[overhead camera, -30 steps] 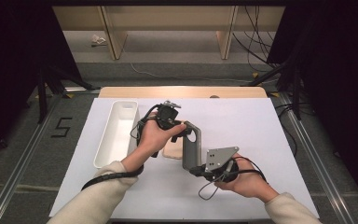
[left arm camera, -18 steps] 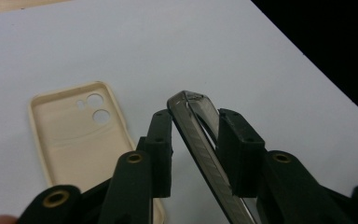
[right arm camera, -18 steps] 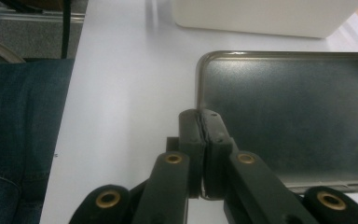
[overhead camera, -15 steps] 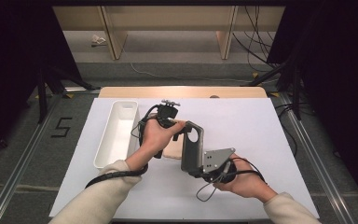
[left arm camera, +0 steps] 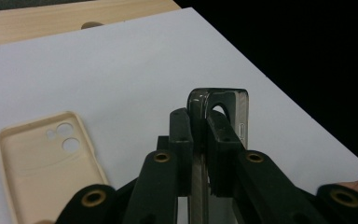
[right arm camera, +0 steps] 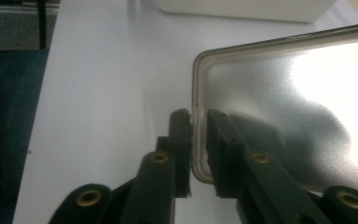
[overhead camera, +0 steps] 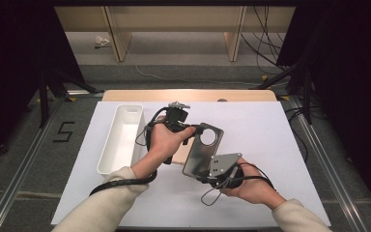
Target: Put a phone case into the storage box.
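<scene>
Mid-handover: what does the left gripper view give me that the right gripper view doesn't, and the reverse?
Left gripper view: a beige phone case flat on the white sheet, the wooden table edge, and the left gripper clamped on the grey case near its camera hole. Right gripper view: the white tray wall, and the right gripper, jaws just been opening, loosely astride the case's plain corner. Both: grey case, white sheet.
</scene>
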Motion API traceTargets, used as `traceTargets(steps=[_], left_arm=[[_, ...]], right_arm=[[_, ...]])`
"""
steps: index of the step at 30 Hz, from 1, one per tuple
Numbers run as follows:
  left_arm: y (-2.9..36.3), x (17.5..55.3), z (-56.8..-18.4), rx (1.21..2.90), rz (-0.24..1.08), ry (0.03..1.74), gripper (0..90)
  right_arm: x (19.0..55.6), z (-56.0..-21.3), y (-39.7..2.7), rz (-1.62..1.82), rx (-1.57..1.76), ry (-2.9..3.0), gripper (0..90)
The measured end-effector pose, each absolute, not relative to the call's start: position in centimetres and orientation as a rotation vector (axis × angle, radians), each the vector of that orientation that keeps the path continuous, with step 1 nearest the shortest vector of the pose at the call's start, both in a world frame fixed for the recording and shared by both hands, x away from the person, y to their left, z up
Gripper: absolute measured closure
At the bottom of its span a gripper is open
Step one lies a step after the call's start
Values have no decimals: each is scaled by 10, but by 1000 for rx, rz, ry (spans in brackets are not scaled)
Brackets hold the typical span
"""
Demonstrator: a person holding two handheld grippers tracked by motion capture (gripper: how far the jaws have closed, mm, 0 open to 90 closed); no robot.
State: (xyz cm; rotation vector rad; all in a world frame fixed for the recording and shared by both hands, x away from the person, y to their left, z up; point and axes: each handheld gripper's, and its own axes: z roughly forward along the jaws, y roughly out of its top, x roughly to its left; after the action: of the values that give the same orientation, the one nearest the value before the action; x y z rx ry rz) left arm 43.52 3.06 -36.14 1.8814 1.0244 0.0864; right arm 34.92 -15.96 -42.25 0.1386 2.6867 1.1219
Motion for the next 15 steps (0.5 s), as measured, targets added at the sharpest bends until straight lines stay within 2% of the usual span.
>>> traceTargets(steps=[7, 15], left_arm=[[36, 433, -359, 1855, 166, 968, 816], [47, 432, -359, 1837, 201, 934, 816]], right_arm=[[354, -419, -167, 1175, 307, 2607, 528], [357, -418, -173, 1201, 419, 2570, 405]])
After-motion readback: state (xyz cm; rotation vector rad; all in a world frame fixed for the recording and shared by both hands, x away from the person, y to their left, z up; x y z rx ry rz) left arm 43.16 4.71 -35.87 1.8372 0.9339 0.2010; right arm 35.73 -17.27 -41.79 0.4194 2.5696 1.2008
